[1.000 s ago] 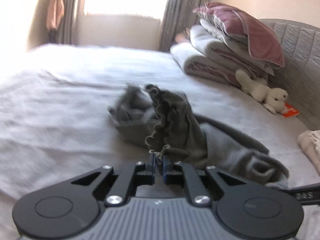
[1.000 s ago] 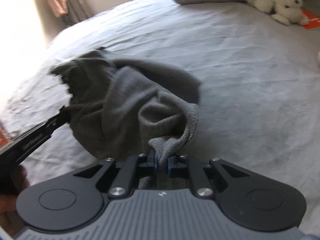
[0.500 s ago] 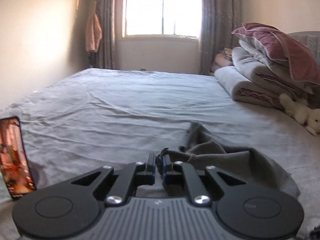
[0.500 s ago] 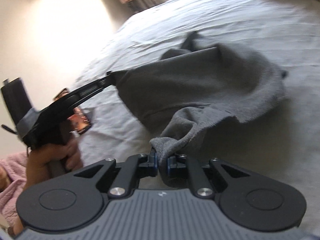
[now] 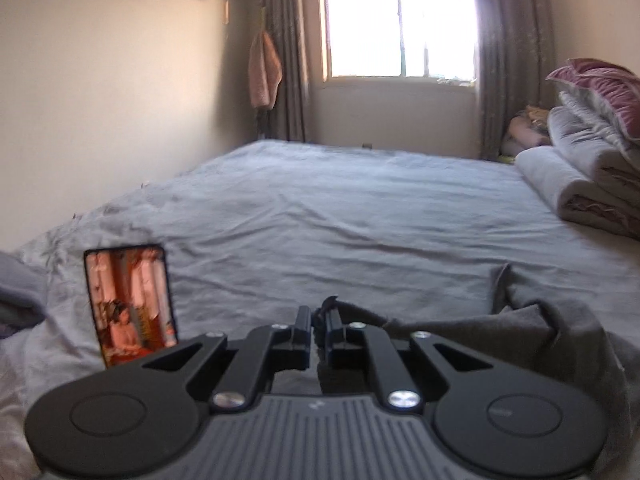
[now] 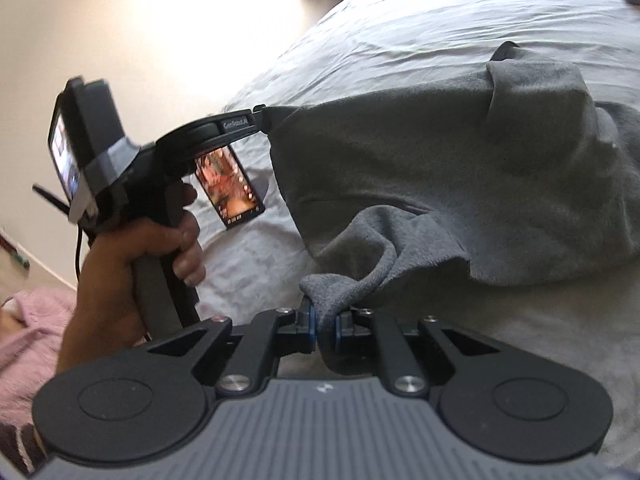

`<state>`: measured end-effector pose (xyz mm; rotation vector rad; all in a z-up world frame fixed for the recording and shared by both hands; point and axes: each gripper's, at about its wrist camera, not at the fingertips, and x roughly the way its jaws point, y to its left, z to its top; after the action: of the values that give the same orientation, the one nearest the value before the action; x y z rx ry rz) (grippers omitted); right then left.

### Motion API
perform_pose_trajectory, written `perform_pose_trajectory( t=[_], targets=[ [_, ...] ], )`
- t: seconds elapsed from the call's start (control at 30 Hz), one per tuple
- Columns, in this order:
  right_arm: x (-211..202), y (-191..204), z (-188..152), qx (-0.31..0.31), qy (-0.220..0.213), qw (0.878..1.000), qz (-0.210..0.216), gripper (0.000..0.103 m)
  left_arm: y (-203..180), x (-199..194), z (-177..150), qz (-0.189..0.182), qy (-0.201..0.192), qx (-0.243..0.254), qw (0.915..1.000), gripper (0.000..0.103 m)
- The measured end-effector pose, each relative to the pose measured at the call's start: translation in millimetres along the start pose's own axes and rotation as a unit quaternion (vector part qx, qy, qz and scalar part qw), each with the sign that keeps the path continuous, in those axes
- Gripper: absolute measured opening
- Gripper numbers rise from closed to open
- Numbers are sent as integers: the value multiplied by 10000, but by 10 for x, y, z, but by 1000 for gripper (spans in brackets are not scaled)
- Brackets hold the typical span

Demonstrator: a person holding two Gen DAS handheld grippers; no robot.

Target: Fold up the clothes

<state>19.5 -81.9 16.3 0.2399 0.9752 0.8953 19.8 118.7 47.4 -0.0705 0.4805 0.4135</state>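
A dark grey garment [image 6: 460, 160] is stretched out over the bed between both grippers. My right gripper [image 6: 324, 322] is shut on a bunched lower corner of it. In the right wrist view the left gripper [image 6: 262, 116], held by a hand [image 6: 132, 248], pinches the garment's upper left corner. In the left wrist view my left gripper [image 5: 318, 324] is shut on a thin fold of the grey garment [image 5: 540, 328], which trails off to the right and lies on the sheet.
The bed [image 5: 360, 208] has a light grey sheet. A phone [image 5: 130, 300] with a lit screen is propped at the bed's left side. Folded quilts and a pillow [image 5: 592, 160] are stacked at the right. A window [image 5: 400, 20] is at the far wall.
Both grippers have lifted and pulled the crumpled garment toward the left and spread it out between them. The left wrist view has swung up to face the window and phone.
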Motion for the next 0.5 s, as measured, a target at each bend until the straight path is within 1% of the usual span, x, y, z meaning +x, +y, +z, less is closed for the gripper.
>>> perform_pose_trajectory(
  t=[0.03,0.07,0.1,0.13,0.17,0.2,0.23,0.27,0.3,0.37,0.43,0.5],
  targets=[
    [30,10,5,-35,42,10000,-23,18,27,27,-12,-46,112,-78,9999,7],
    [13,-19,23,-7,-7,10000,-67,18,51,52,-24,-99,224,-162,9996,7],
    [-10,-52,43,28,-66,9999,-114,21,75,77,-36,-151,336,-247,9990,8],
    [-32,-86,63,63,-124,9998,-162,33,81,93,-39,-247,437,-331,9982,9],
    [-55,-119,82,98,-183,9996,-209,41,74,95,-42,-327,484,-387,9975,9],
    [-77,-153,102,134,-241,9993,-256,51,63,95,-47,-399,516,-436,9969,16],
    [-100,-186,122,169,-300,9989,-303,53,39,86,-61,-443,532,-412,9967,20],
    [-122,-219,141,204,-359,9985,-350,53,12,76,-77,-480,543,-368,9967,31],
    [-145,-253,161,239,-417,9981,-397,53,-18,63,-101,-501,563,-289,9967,38],
    [-278,-357,172,409,-629,9956,-567,53,-80,41,-152,-575,628,-119,9963,40],
    [-375,-497,182,655,-814,9912,-811,54,-147,17,-210,-751,730,36,9945,42],
    [-478,-678,189,977,-984,9840,-1118,54,-221,-16,-263,-976,818,188,9917,49]
  ],
)
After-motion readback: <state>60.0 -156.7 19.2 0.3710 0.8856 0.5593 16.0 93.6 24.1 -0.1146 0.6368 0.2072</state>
